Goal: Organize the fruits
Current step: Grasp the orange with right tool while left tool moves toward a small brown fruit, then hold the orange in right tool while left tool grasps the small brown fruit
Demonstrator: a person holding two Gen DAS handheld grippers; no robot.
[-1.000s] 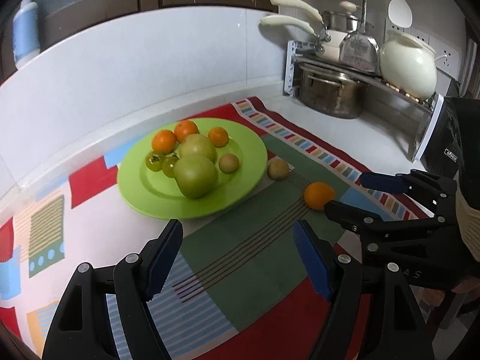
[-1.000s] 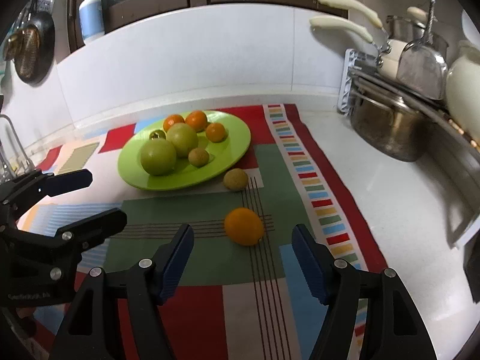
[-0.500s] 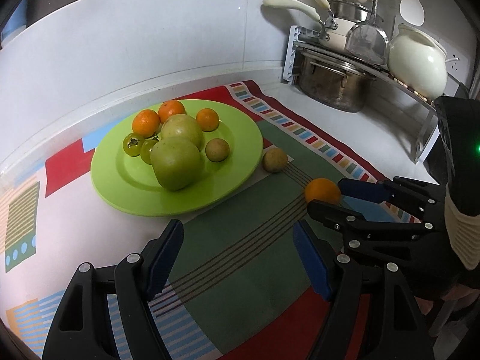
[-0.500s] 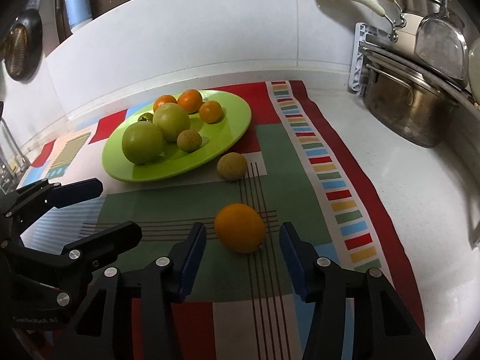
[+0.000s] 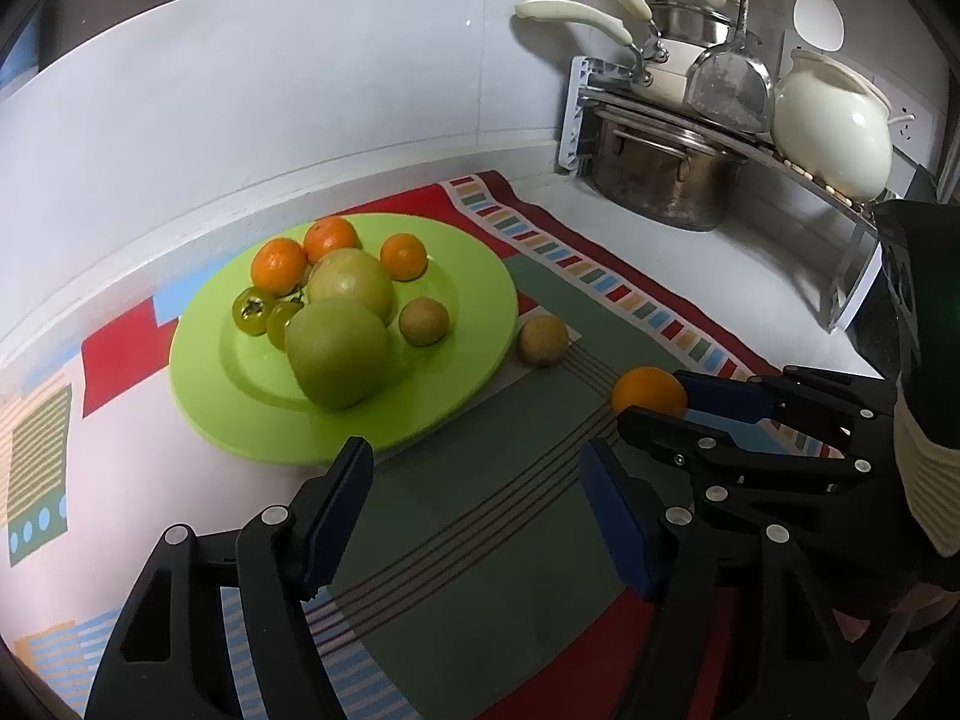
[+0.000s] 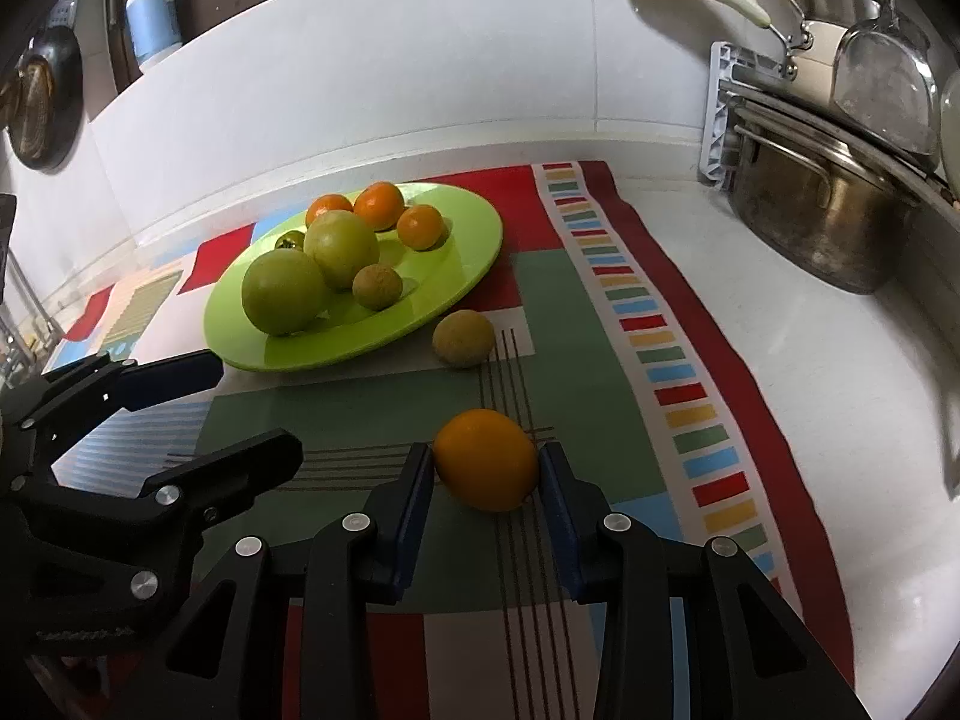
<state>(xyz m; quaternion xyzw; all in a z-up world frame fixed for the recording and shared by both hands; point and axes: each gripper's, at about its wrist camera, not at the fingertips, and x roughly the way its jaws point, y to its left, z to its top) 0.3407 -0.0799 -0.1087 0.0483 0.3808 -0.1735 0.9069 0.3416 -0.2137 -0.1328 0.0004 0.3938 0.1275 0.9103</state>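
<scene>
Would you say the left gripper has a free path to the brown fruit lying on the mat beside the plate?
Probably yes. The left gripper is open and holds nothing, and only bare mat lies between it and the brown fruit. The right gripper, closing around the orange, sits off to the side.

1. The right gripper sat around the orange, pads at both its sides, no spare room there.
2. The brown fruit lay between the orange and the green plate, partly blocking the straight line.
3. The left gripper hovered wide open over bare cloth, nothing between its fingers.
4. The plate's right side was free (fruit piled left and back).
5. The steel pot and rack walled off the right.
</scene>
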